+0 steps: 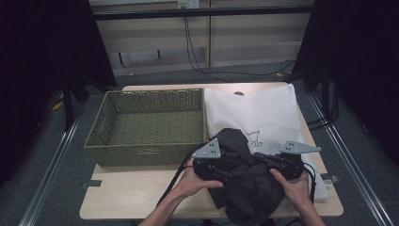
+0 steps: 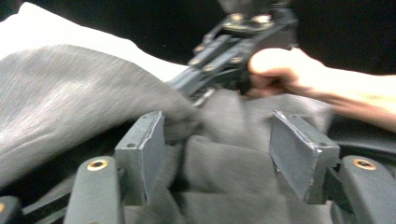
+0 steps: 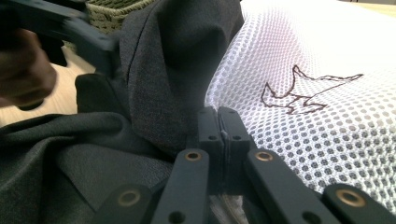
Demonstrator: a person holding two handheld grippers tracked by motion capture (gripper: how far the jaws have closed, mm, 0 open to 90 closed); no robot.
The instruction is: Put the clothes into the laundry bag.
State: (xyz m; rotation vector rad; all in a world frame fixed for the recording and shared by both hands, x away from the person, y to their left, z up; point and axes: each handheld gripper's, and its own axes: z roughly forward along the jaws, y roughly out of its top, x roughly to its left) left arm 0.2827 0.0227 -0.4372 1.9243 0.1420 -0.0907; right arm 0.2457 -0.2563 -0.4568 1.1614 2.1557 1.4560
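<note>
Seen from the high view, one dark grey garment (image 1: 247, 181) lies bunched in a loose heap at the near edge of the table (image 1: 127, 197), towards its right corner, its upper part resting on one white mesh bag (image 1: 263, 113) that covers the right side of the tabletop. One woven green basket (image 1: 148, 125) sits on the left half, just beside the bag and near the cloth. Two grippers meet over the heap: the left gripper (image 1: 221, 170) and the right gripper (image 1: 263, 160), each held by a hand (image 1: 193, 181) coming from the near edge. In the left gripper view, the jaws stand wide apart, with folds of the grey fabric bulging up between them but not pinched; beyond them the other gripper and its hand (image 2: 280, 72) press into the cloth, with the white bag at the far left. In the right gripper view, the two jaws are pressed flat together, and I cannot tell whether any cloth is caught between them; a raised fold of the garment stands just to their left, touching the bag, whose mesh carries one dark outlined animal figure (image 3: 306, 91).
</note>
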